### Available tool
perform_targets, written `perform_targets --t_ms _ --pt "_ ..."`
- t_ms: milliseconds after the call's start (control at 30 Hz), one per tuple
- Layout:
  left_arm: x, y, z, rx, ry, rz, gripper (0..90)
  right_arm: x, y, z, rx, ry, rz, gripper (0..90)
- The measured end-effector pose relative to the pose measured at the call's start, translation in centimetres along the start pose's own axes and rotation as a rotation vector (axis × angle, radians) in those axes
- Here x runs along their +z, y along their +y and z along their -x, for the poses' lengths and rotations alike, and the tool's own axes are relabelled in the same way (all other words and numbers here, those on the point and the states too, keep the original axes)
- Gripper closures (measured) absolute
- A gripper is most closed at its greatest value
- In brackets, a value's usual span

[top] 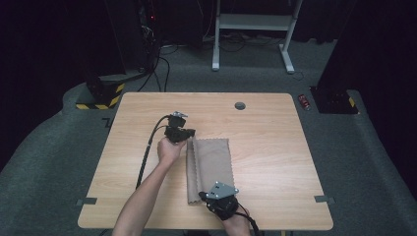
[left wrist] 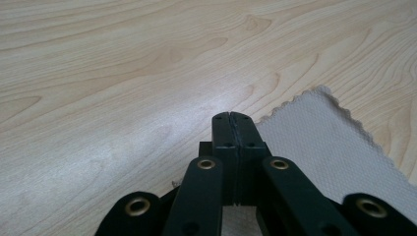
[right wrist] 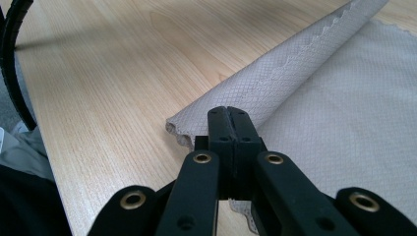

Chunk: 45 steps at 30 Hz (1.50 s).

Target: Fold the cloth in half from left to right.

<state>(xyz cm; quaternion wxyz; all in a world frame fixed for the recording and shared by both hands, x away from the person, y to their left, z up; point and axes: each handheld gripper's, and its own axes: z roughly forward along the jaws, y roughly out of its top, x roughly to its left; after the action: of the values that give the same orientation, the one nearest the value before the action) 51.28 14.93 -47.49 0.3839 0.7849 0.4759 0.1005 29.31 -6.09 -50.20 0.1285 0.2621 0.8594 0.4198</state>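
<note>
So the wooden desk [top: 275,147] has a beige cloth [top: 214,164] lying near its middle, its left long edge already rolled or folded over onto itself. Looks like we're mid-fold: each tongs pinches a corner of that lifted edge, left tongs [top: 189,133] at the far end, right tongs [top: 203,195] at the near end, both clenched on fabric. Next move probably means carrying both ends across evenly. Cloth is waffle-textured with zigzag edges.
</note>
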Motion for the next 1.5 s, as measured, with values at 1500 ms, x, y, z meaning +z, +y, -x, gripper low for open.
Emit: perform_targets --t_ms 1500 --pt "5.3 3.1 6.0 0.1 -0.055 -0.026 89.6 -4.6 -3.6 3.0 0.108 -0.12 0.006 89.8"
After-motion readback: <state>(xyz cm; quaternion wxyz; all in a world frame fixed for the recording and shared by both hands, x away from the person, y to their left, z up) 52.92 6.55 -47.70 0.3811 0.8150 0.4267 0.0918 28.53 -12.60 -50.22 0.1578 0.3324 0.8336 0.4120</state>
